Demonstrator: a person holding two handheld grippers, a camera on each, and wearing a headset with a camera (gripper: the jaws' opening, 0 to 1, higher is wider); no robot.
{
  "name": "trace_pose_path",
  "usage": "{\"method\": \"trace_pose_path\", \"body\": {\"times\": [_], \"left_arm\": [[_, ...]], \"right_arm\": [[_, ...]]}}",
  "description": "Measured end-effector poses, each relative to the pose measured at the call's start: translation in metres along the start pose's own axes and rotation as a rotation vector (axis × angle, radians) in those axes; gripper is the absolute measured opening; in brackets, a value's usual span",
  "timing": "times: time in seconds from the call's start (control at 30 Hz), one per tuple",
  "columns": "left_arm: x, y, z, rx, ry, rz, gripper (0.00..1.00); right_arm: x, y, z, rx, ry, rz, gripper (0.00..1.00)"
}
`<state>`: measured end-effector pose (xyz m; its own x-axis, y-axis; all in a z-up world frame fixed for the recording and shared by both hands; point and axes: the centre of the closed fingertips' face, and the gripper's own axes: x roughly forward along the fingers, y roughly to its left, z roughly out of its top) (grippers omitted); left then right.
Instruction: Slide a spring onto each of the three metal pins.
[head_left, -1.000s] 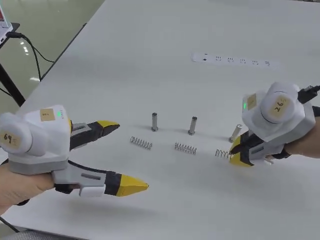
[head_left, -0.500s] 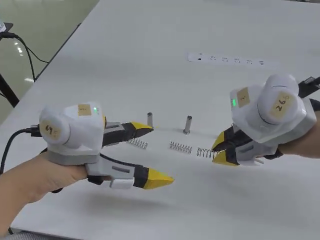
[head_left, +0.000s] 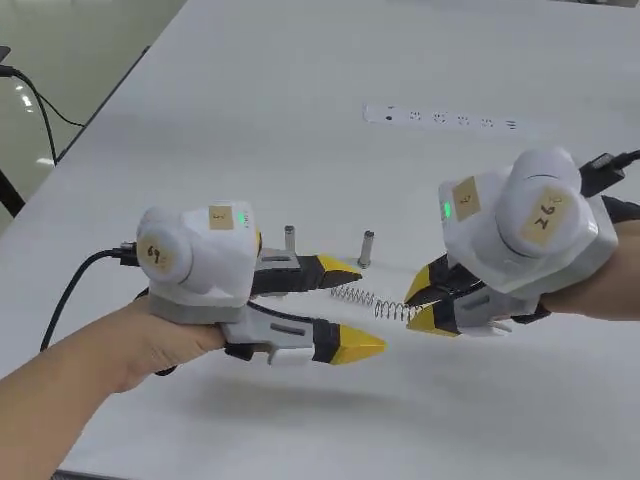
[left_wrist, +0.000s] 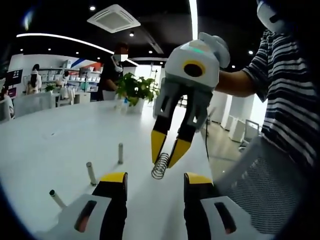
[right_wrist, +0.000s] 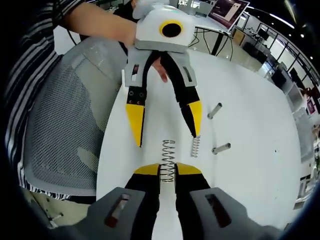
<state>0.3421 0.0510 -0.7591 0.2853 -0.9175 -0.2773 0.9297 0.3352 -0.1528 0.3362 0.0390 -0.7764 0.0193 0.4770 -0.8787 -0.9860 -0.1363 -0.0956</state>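
A: What is furthest left over the counter (head_left: 250, 90)?

B: The left claw (head_left: 358, 308). Its yellow-tipped jaws are spread wide with nothing between them, and it points rightward toward the other claw.

A: And past it?

B: In the head view a first pin (head_left: 290, 237) and a second pin (head_left: 367, 247) stand upright on the counter just behind the left claw's upper jaw, a little apart from each other. The left gripper view adds a third pin (left_wrist: 56, 198), nearest that camera, which leans well over instead of standing straight.

A: Where is the spring?

B: The spring (head_left: 395, 308) is between the two claws, gripped at one end by the right claw (head_left: 420, 305). Its free end juts leftward to the mouth of the left claw. In the right gripper view that end sits between the two spread tips and touches neither. Whether the coil touches the counter cannot be told.

A: So how does the right claw stand?

B: It is pressed together on the spring, with the coil pinched between the yellow tips and running straight forward out of them.

A: Anything else to the right?

B: A second spring (right_wrist: 195, 146) lies on the counter just beside one tip of the left claw, near the held one. Farther back a white power strip (head_left: 440, 120) lies flat, well apart from the work.
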Motion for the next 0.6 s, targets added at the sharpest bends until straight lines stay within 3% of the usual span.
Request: {"method": "trace_pose_path", "body": {"times": [0.6], "left_arm": [[0.011, -0.007, 0.002, 0.011, -0.012, -0.052, 0.10]], "right_arm": [[-0.005, 0.003, 0.007, -0.019, -0.017, 0.000, 0.08]]}}
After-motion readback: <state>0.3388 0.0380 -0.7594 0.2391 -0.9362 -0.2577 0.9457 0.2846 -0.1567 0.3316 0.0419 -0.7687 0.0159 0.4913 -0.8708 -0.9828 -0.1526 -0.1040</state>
